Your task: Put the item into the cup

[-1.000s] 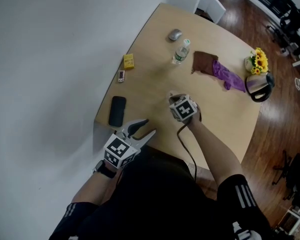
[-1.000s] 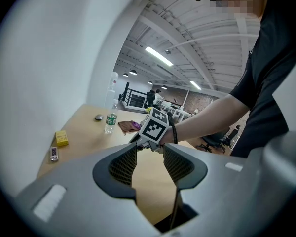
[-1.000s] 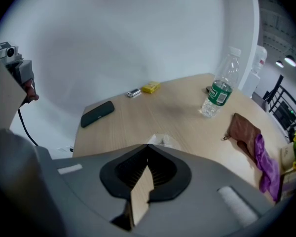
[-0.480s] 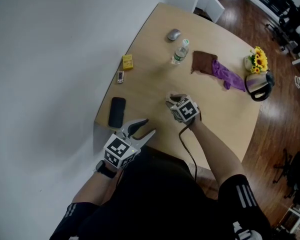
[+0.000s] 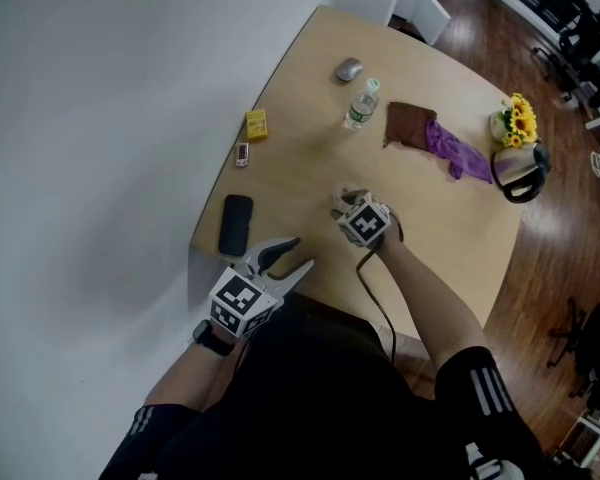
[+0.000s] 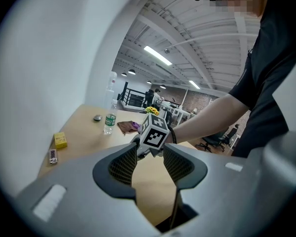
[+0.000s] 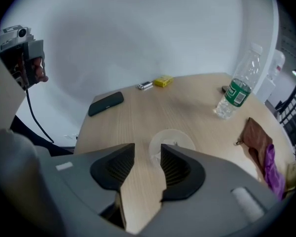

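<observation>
A clear plastic cup (image 7: 171,141) stands on the wooden table (image 5: 310,168), just beyond the tips of my right gripper (image 7: 148,149). Its jaws are opening and nothing is pressed between the pads. A small pale item (image 7: 177,143) seems to lie inside the cup, too faint to name. In the head view the right gripper (image 5: 344,206) covers the cup. My left gripper (image 5: 302,252) hangs open and empty at the table's near edge. It points toward the right gripper's marker cube (image 6: 154,132).
A black phone (image 5: 235,224) lies at the near left. Along the left edge lie a yellow box (image 5: 257,122) and a small bar (image 5: 242,153). Farther back are a water bottle (image 5: 361,104), a mouse (image 5: 349,69), a brown pouch (image 5: 408,125), purple cloth (image 5: 457,153) and flowers (image 5: 515,121).
The right gripper has shifted slightly left and its jaws have spread apart. The left gripper has stayed where it was.
</observation>
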Motion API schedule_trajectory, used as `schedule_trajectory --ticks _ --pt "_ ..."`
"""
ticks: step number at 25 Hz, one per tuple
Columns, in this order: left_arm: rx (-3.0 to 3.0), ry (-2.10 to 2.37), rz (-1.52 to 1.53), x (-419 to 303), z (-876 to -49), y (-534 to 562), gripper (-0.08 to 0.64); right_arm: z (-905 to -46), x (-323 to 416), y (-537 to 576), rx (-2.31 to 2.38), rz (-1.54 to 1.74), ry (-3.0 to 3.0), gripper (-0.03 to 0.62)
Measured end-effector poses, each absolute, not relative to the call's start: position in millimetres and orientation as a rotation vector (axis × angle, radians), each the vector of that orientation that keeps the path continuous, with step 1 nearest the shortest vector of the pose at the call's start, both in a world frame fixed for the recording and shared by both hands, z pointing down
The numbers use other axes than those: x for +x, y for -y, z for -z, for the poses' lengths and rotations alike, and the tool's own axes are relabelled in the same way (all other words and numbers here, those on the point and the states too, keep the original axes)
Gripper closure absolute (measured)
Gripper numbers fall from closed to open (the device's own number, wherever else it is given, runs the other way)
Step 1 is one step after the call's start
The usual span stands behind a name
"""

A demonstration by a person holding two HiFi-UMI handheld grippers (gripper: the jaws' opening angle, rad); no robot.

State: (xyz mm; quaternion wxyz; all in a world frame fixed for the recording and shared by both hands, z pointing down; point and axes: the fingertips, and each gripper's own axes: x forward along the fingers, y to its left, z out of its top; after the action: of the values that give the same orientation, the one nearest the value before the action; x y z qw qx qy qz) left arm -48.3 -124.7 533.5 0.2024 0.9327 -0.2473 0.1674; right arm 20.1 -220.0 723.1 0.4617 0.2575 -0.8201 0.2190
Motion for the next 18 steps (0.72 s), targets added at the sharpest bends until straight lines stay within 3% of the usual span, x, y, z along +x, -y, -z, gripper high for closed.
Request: schedule_trajectory --ticks 18 --pt "2.644 0.828 -0.462 -30 -494 99 0.397 -564 58 142 0.854 -0.595 2.487 0.430"
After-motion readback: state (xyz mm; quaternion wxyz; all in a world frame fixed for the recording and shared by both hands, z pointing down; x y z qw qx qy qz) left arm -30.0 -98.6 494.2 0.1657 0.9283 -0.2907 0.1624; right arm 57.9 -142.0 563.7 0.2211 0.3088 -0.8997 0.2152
